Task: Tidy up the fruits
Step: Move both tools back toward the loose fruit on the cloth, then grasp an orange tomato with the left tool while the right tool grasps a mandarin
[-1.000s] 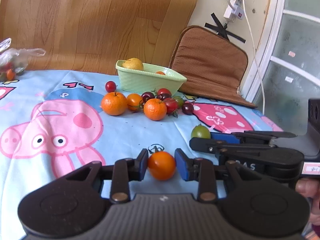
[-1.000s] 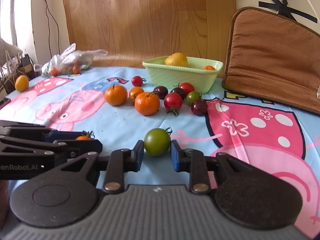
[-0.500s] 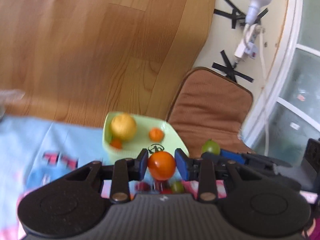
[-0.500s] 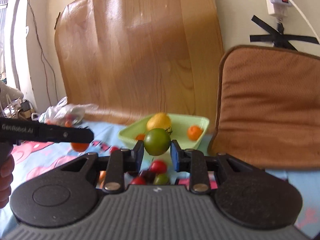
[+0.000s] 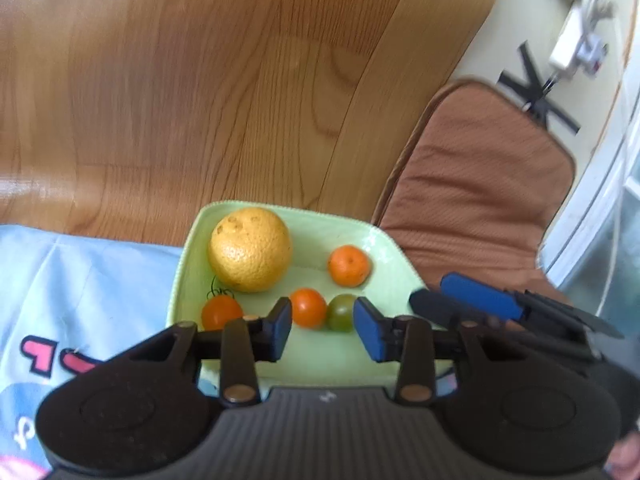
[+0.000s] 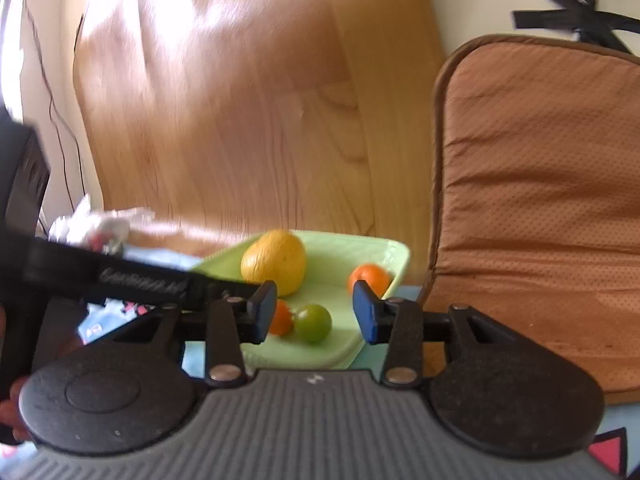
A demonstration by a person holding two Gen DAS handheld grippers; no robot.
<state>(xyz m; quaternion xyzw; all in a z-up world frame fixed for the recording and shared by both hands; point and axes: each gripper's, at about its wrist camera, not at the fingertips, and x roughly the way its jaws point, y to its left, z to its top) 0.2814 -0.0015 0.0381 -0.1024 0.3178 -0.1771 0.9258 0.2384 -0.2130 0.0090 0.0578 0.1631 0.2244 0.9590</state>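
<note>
The small round orange tomato (image 5: 307, 307) and the round green tomato (image 5: 341, 312) are seen lying side by side in the pale green rectangular dish (image 5: 384, 240). Both lie beyond the blue-padded fingers (image 5: 283, 322) of the left gripper (image 5: 322, 328), untouched. The right gripper (image 6: 314, 311) is held over the dish likewise. Both sets of fingers are parting, with nothing gripped.

At the lower left of the left wrist view we see a light blue cartoon-printed cloth (image 5: 92, 280) covering the surface. A pale green tray (image 5: 188, 256) sits directly on it at centre. In the right wrist view, a crumpled plastic bag (image 6: 100, 224) lies at the left edge.
</note>
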